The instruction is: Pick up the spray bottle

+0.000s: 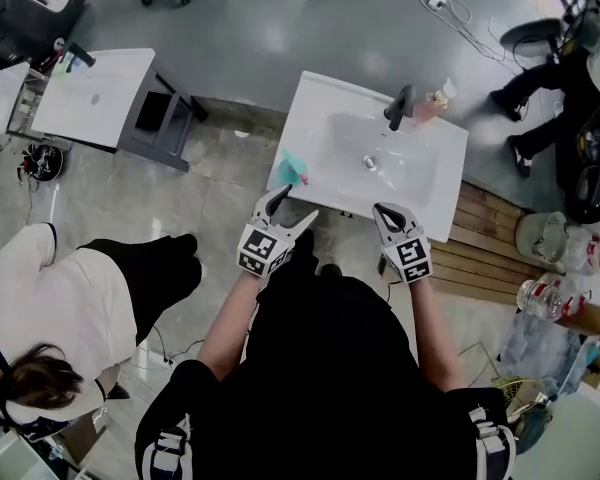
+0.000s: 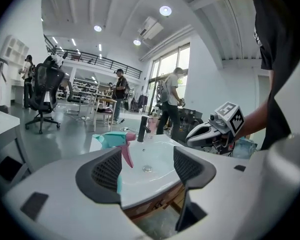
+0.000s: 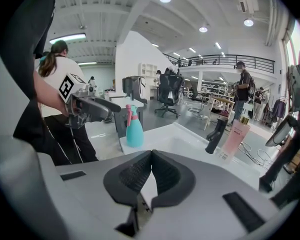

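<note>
Two tongs out: our left tongs (image 1: 300,204) gape wide right beside the teal spray bottle (image 1: 293,168) standing on the sink's (image 1: 325,92) near-left corner, while our right tongs (image 1: 387,211) are pinched together on nothing

The spray bottle (image 1: 293,168) stands on the sink (image 1: 318,96) rim, at 9 o'clock from the drain (image 1: 371,162). The faucet (image 1: 399,107) stands at 1 o'clock, with a second bottle (image 1: 432,103) just to its right. The left gripper (image 1: 298,201) is at 7 o'clock, near the spray bottle. The right gripper (image 1: 382,210) is at 5 o'clock.
</note>
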The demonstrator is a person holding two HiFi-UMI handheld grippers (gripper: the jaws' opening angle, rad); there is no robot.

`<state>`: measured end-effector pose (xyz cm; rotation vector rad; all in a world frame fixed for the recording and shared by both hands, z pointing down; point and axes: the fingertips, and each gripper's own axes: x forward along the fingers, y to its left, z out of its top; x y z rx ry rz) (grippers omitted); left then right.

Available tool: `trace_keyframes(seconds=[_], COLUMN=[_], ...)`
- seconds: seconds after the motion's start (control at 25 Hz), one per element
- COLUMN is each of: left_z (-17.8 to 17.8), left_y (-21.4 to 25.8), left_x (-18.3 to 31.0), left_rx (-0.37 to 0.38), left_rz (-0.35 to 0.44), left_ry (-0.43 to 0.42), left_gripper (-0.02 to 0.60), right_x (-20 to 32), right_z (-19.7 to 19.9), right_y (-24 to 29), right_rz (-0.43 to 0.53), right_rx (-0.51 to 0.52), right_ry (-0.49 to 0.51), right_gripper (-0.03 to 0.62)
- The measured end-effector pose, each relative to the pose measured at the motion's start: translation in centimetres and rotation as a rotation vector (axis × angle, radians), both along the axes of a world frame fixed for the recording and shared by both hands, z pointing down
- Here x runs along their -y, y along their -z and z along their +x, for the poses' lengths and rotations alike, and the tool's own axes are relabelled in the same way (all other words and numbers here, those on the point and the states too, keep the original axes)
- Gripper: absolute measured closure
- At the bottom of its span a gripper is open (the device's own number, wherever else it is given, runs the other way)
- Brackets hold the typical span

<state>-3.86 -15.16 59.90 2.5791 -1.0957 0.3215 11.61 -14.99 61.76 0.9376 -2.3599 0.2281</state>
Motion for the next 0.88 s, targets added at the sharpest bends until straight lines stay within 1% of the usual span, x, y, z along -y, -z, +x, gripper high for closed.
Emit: trace_keyframes(seconds=[0.2,0.32,0.44,0.6,0.68,0.88], left_z=[-0.5,-1.2,-1.9,-2.3,-2.2,-2.0], left_y=[-0.7,-0.8,-1.0,-1.0,-0.9,-1.8], left_x=[1.5,2.4,3.1,4.4,5.1,6.3], left_rx=[-0.001,0.005,0.012,0.002,0.008,0.013], left_rz=[0.006,0.013,0.015,0.019,0.024,0.007], left_ry=[0.019,0.045,0.058,0.073,0.073,0.064], left_gripper=[0.251,0.241,0.232,0.224,0.221,0.207], right_x=[0.2,0.2,0.3,0.7,0.6,0.9], right_z=[0.1,-0.1,-0.2,0.2,0.4,0.5], right_y=[-0.8,-0.8,-0.7,-0.8,-0.9,-1.1], right_rz=[0.003,0.004,-0.004,-0.006,-0.005,-0.007], right_rx=[-0.023,-0.045,-0.046,-0.053,-0.062,-0.075], right_ry=[-0.006,0.002,-0.002,-0.016,-0.020,-0.029], right_gripper=[0.577,0.577,0.577,0.577,0.577,0.577])
